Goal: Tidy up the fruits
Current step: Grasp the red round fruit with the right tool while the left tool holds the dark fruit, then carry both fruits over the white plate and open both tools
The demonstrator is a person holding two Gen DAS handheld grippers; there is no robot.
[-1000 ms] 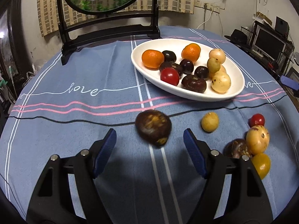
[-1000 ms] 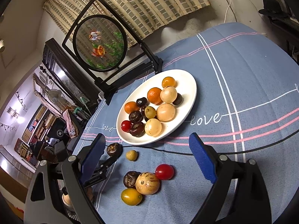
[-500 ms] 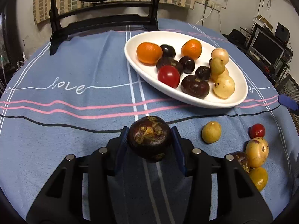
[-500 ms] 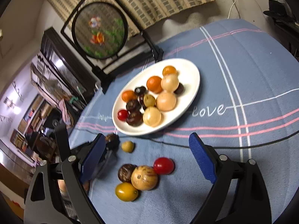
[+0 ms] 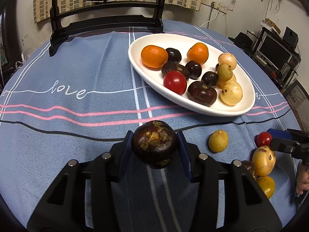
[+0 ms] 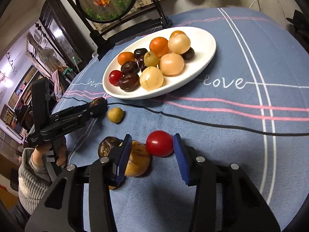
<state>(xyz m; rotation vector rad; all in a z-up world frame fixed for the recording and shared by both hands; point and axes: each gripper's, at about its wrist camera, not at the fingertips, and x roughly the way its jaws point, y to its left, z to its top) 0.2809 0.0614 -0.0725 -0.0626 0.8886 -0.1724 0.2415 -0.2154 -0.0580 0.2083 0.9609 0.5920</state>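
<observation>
Item 1: left gripper (image 5: 155,150), lower centre of its view. Blue pads pressed on both sides of a dark mangosteen (image 5: 155,144); grip firm.

Item 2: right gripper (image 6: 152,154), lower centre of its view. Jaws closing; red tomato (image 6: 159,143) sits between them, right pad at its side, left pad against a yellow-brown fruit (image 6: 136,161).

Item 3: white oval plate (image 5: 245,108), upper right, holding about 12 fruits.

Handling advice: centre the tomato before the squeeze and shed the neighbour fruit; carry both to bare plate, lower gently.
</observation>
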